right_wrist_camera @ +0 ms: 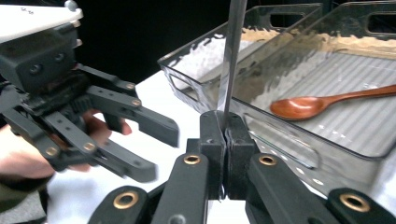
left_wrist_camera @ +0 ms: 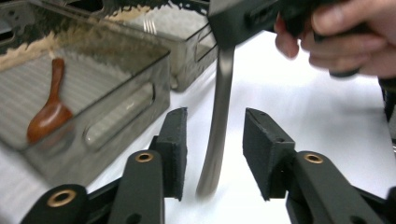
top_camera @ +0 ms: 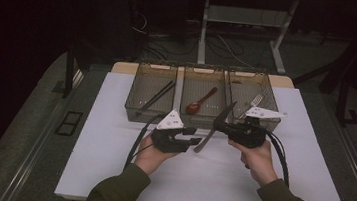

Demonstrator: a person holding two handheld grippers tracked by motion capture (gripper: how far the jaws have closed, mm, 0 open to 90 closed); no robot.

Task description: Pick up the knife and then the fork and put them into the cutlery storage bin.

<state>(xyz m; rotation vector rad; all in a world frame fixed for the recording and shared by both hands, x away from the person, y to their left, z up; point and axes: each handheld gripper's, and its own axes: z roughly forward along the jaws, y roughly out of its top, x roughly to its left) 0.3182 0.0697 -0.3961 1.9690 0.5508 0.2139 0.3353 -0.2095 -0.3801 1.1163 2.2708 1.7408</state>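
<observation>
**At frame centre: knife passed between two grippers**

In the lower middle of the high view, the left gripper (top_camera: 190, 136) stands with its jaws apart; in the left gripper view the knife (left_wrist_camera: 218, 116) hangs between the pads (left_wrist_camera: 175, 149) without contact. The right gripper (top_camera: 220, 126), just right of centre, is clamped shut on the knife, pinching it along the flat.

Handling, as judged: the knife is rigid metal, light, smooth and likely slippery. Grip across the flat faces, near the handle end, not the edge.

Count: one knife, two grippers. Farther up the frame stand three clear trays (top_camera: 148, 111). The left tray holds one pair of chopsticks (top_camera: 156, 97), the middle one wooden spoon (top_camera: 200, 102), the right one fork (top_camera: 255, 99).
</observation>
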